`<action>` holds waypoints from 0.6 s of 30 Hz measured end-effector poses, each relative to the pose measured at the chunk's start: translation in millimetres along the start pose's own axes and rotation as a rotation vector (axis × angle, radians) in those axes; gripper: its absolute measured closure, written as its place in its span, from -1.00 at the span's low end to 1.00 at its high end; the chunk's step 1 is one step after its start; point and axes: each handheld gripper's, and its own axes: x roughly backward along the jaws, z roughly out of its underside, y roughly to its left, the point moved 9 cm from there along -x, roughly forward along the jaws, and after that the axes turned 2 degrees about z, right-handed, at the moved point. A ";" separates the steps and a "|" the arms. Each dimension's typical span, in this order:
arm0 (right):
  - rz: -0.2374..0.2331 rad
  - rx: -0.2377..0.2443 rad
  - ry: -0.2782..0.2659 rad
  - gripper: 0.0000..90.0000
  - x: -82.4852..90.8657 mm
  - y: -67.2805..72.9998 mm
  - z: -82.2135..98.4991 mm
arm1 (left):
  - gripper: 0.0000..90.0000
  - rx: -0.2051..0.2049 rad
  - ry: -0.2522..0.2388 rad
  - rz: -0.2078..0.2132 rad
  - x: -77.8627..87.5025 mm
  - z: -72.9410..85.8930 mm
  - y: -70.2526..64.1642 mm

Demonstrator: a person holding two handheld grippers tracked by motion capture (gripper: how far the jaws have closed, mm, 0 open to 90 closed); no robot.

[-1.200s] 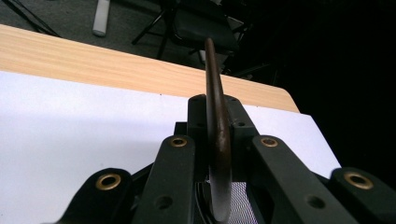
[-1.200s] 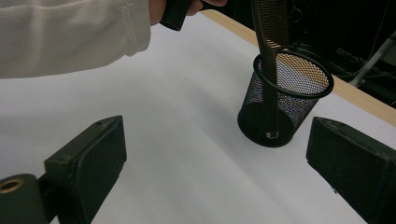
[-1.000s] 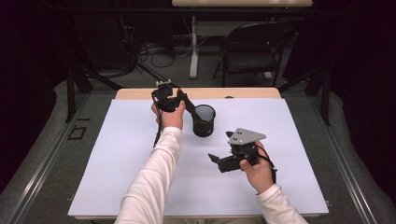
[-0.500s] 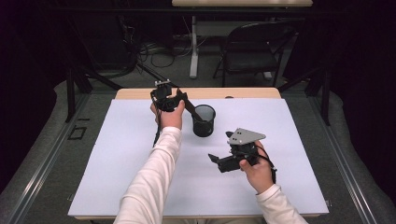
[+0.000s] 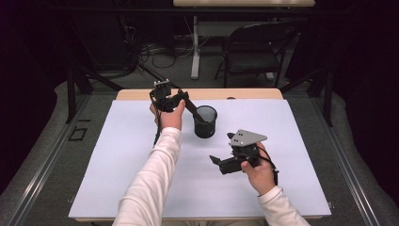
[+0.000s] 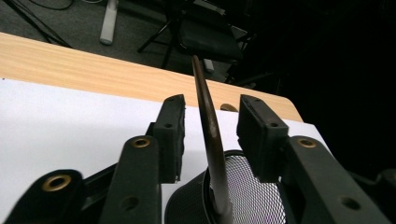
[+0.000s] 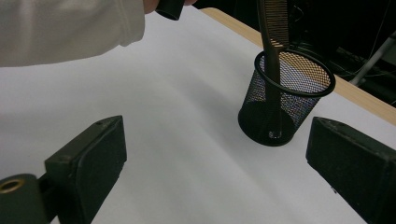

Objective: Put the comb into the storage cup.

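A black mesh cup point(image 5: 205, 121) point(image 6: 243, 191) point(image 7: 285, 102) stands on the white sheet point(image 5: 117, 160) near the table's far middle. A dark comb point(image 5: 193, 107) point(image 6: 210, 126) point(image 7: 271, 37) stands in it, leaning up and left over the rim. My left gripper point(image 5: 182, 97) point(image 6: 211, 112) hovers at the comb's upper end. Its jaws have just been opening, and the comb now passes between the pads point(image 6: 170, 130) with a gap on each side. My right gripper point(image 5: 221, 147) point(image 7: 219, 154) rests low on the sheet in front of the cup, open and holding nothing, aimed at the cup.
The wooden table edge point(image 5: 244, 94) runs behind the sheet. A folding chair point(image 5: 256, 49) and a desk leg point(image 5: 195, 47) with cables stand on the floor beyond. The person's white sleeve point(image 5: 150, 183) point(image 7: 70, 28) crosses the sheet's left middle.
The left gripper's jaws have spread apart off the comb, which stays leaning in the cup. Neither hand has shifted.
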 end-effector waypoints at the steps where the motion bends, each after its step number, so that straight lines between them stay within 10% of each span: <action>1: 0.000 0.000 0.000 -0.89 0.0 0.0 0.0 | 0.30 0.000 0.000 0.000 0.0 0.0 0.0; 18: 0.001 0.000 0.007 -0.89 -0.9 0.0 1.3 | -0.11 -0.013 -0.066 -0.034 12.8 -13.5 7.0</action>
